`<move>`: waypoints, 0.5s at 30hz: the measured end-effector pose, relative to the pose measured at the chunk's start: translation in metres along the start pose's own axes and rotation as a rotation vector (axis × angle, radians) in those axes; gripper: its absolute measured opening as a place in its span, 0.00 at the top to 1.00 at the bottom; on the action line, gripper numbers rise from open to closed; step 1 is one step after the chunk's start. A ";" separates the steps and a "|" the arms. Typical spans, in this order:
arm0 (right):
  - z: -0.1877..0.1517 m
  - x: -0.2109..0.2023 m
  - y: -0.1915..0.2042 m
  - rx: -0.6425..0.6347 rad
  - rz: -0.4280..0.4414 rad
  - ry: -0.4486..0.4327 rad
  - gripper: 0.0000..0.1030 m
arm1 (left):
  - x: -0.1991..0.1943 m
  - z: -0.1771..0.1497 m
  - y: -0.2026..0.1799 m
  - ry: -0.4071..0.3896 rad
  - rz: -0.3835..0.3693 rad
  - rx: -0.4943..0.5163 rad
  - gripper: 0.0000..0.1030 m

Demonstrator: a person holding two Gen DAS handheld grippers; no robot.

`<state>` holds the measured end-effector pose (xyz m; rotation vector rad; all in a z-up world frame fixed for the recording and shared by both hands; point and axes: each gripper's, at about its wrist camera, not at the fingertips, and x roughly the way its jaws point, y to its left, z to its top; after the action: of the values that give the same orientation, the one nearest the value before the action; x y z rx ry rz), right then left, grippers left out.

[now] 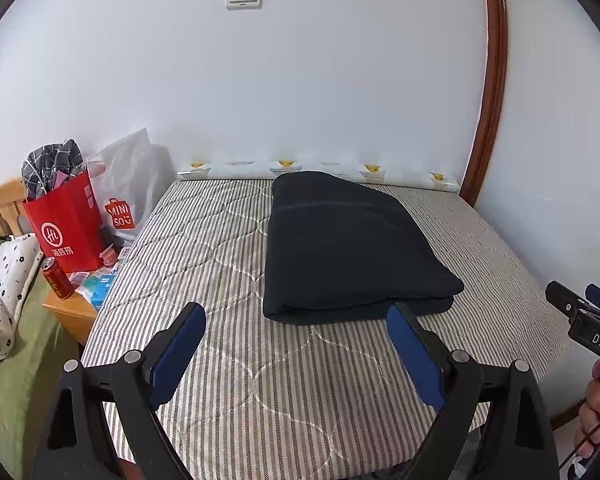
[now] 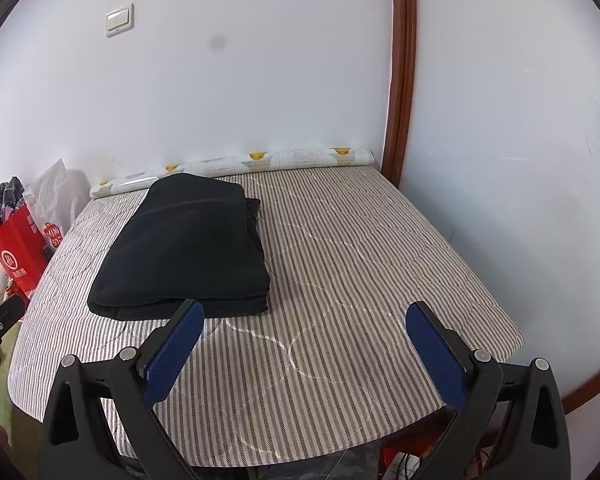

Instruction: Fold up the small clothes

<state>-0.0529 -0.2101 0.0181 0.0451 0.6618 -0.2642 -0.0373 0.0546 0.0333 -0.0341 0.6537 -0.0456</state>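
A dark folded garment [image 1: 352, 248] lies flat on the striped bed [image 1: 220, 264], toward its far half, one end close to the patterned roll [image 1: 328, 170] along the wall. The left gripper [image 1: 296, 344] hangs near its near edge, fingers spread, holding nothing. The right gripper [image 2: 304, 344], further right, is likewise spread and empty. A red bag [image 1: 70, 224] stands left of the bed.

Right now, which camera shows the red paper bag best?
The left wrist view: the red paper bag appears whole, logo readable, beside the bed. The right wrist view shows it small at the left edge, partly cut.
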 end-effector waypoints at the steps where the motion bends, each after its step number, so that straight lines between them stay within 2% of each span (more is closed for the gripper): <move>1: 0.000 0.000 0.000 0.000 0.000 0.000 0.03 | 0.000 0.000 0.000 0.000 0.000 0.000 0.11; 15: 0.000 -0.001 0.002 0.000 0.004 -0.004 0.03 | 0.000 0.000 0.000 0.002 -0.001 -0.008 0.11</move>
<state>-0.0535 -0.2076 0.0184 0.0458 0.6582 -0.2602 -0.0374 0.0550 0.0338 -0.0425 0.6558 -0.0444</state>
